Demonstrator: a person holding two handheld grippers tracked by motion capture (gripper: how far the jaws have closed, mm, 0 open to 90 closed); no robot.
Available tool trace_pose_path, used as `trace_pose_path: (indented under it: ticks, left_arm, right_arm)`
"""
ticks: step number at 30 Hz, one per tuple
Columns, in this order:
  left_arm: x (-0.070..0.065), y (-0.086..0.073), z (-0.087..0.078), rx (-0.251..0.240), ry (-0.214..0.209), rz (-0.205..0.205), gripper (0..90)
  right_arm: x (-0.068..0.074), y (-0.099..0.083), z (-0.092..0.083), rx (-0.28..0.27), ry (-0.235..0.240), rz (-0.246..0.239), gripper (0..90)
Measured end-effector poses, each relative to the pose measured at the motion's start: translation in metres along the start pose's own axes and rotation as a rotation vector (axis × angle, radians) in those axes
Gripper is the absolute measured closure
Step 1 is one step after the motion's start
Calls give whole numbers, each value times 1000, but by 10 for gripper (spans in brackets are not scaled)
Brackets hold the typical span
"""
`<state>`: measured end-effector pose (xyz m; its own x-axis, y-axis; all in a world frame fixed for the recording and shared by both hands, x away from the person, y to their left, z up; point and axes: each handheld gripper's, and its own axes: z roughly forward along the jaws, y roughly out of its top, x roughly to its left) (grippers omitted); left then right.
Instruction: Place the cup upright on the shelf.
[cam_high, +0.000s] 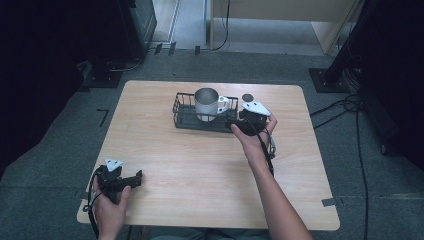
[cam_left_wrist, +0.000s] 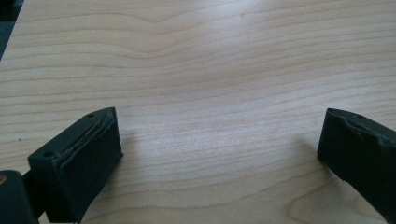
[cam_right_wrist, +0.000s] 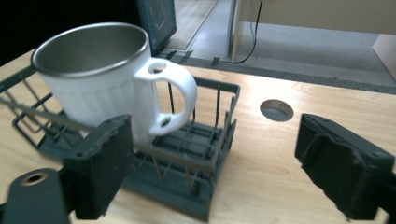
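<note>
The left gripper (cam_high: 131, 179) rests low at the near left corner of the counter (cam_high: 200, 170), held in the left hand (cam_high: 111, 202), its jaws spread wide with nothing between them. The right forearm (cam_high: 277, 200) stretches forward across the counter's right half, the right hand (cam_high: 252, 140) carrying the right gripper (cam_high: 231, 121), its jaws likewise gaping and empty.

- Looks like a lab / test room, not a home.
- Small wooden table (cam_high: 210, 165) alone on grey carpet (cam_high: 370, 185), tape marks (cam_high: 103, 116) on floor.
- Black stand bases (cam_high: 327, 80) w/ cables (cam_high: 350, 107) at both sides, dark equipment around.
- Person w/ camera-fitted handheld grippers, left gripper (cam_high: 131, 181), right gripper (cam_high: 231, 121) = recording rig.
</note>
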<state>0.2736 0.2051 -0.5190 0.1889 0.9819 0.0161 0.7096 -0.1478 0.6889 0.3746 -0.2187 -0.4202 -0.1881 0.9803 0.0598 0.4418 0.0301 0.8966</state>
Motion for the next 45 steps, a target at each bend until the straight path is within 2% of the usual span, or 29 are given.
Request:
trace_pose_path:
  ticks: [3, 12, 23, 45]
  left_arm:
    - [0, 0, 0, 0, 0, 0, 0]
    - [0, 0, 0, -2, 0, -3, 0]
    - [0, 0, 0, 1, -1, 1, 0]
    - [0, 0, 0, 1, -1, 1, 0]
  right_arm:
    - [-6, -5, -10, 18, 26, -18, 16]
    - [-22, -19, -36, 26, 44, -32, 0]
    - [-43, -36, -58, 39, 19, -36, 0]
    - [-89, -77, -87, 80, -53, 5, 0]
